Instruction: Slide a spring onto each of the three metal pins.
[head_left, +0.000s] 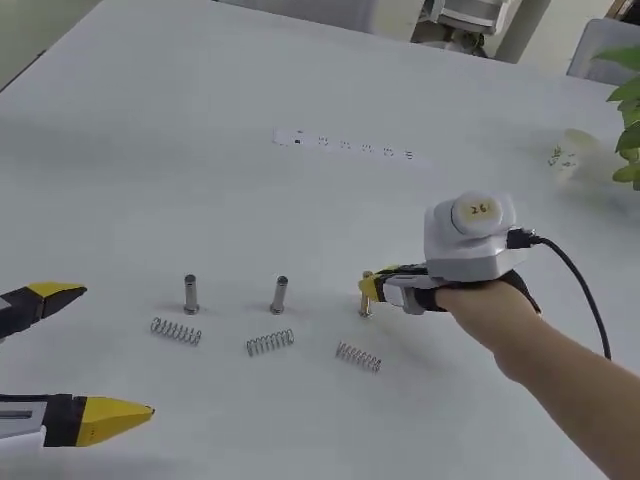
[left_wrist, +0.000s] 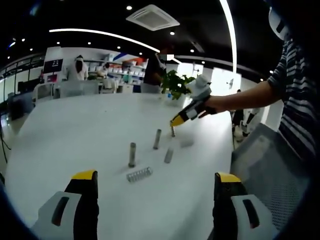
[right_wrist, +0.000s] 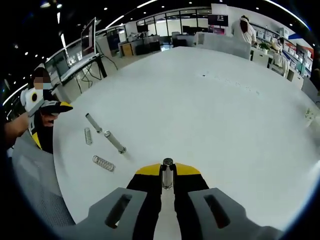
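Observation:
Three short metal pins stand in a row on the white table: the left pin (head_left: 190, 294), the middle pin (head_left: 279, 294) and the right pin (head_left: 366, 303). A spring lies in front of each: (head_left: 176, 331), (head_left: 270, 343), (head_left: 358, 356). My right gripper (head_left: 370, 289) is shut on the right pin, whose top (right_wrist: 167, 176) shows between the yellow tips. My left gripper (head_left: 118, 350) hangs open at the near left, nothing between its fingers (left_wrist: 84, 176). From there the pins (left_wrist: 132, 154), (left_wrist: 157, 139) and a spring (left_wrist: 139, 174) lie ahead, with the right gripper (left_wrist: 179, 119) beyond.
A flat white strip with small markings (head_left: 345, 146) lies at the table's middle back. A green plant (head_left: 628, 110) and a small clear item (head_left: 565, 155) sit at the far right edge. A black cable (head_left: 575, 285) trails from the right gripper. A grey chair (left_wrist: 270, 155) stands beside the table.

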